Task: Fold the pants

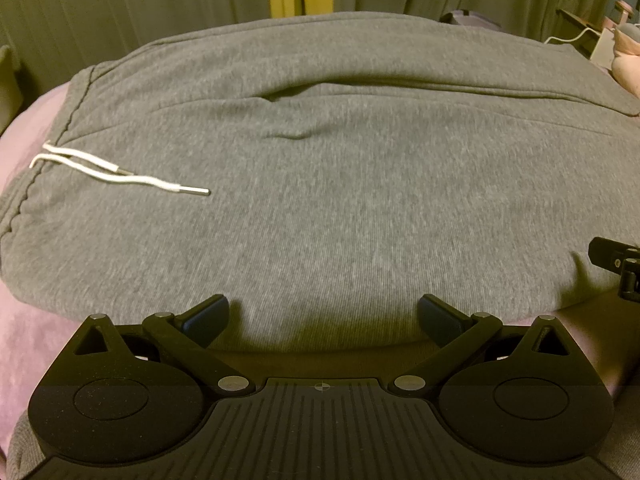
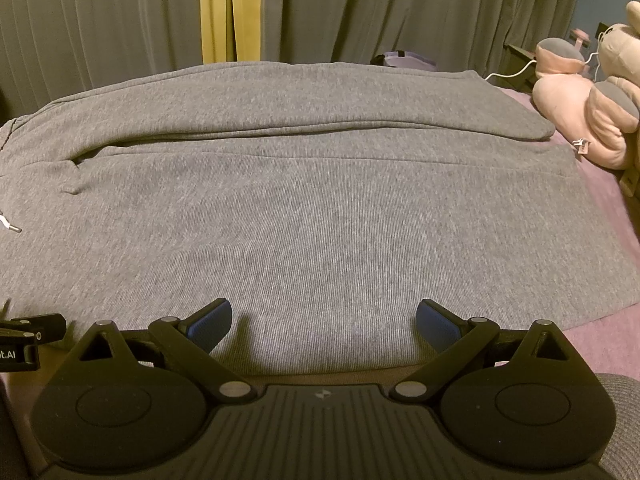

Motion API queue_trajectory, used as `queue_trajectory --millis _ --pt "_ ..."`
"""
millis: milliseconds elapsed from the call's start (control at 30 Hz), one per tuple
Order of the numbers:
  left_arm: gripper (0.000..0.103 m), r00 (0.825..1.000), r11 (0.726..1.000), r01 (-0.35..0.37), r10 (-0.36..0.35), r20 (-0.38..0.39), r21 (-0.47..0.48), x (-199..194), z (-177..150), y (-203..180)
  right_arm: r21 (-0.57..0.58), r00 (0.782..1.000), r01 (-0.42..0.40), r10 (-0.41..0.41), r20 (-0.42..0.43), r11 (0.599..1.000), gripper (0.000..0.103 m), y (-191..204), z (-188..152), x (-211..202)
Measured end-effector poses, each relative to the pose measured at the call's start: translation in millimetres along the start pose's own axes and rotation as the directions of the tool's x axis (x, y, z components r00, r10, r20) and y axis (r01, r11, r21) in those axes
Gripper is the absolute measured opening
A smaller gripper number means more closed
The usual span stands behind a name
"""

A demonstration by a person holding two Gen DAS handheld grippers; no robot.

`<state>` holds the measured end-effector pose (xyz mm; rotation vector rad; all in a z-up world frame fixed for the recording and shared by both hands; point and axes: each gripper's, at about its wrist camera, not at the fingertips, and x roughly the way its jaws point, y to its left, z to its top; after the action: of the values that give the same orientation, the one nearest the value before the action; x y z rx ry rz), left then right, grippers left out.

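We are holding the left gripper point(image 1: 323, 316) and the right gripper point(image 2: 324, 322) spread wide and empty at the bottom of each frame, just over the near edge of the grey sweatpants point(image 1: 320, 200). The sweatpants are lying flat across the pink bedspread point(image 1: 24, 136), drawstring point(image 1: 120, 172) at mid-left. We are judging no fold made yet: both legs are still lying side by side, with the stuffed toy point(image 2: 592, 112) at upper right.
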<state>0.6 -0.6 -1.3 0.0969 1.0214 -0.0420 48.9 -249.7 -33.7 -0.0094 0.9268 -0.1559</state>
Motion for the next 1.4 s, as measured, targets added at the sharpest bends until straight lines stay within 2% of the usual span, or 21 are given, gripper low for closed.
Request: queue_trajectory --millis 900,1400 --pt "0.103 1.0 1.0 0.001 -0.001 -0.013 0.003 2.7 -1.8 -0.2 -0.002 1.0 -0.004 0.004 -0.005 1.0 0.099 2.2 -0.6 0.4" --pt "0.103 0.999 1.0 0.011 -0.011 -0.03 -0.012 2.5 1.8 1.6 0.035 1.0 -0.024 0.024 -0.019 0.999 0.099 -2.9 -1.3 3.6"
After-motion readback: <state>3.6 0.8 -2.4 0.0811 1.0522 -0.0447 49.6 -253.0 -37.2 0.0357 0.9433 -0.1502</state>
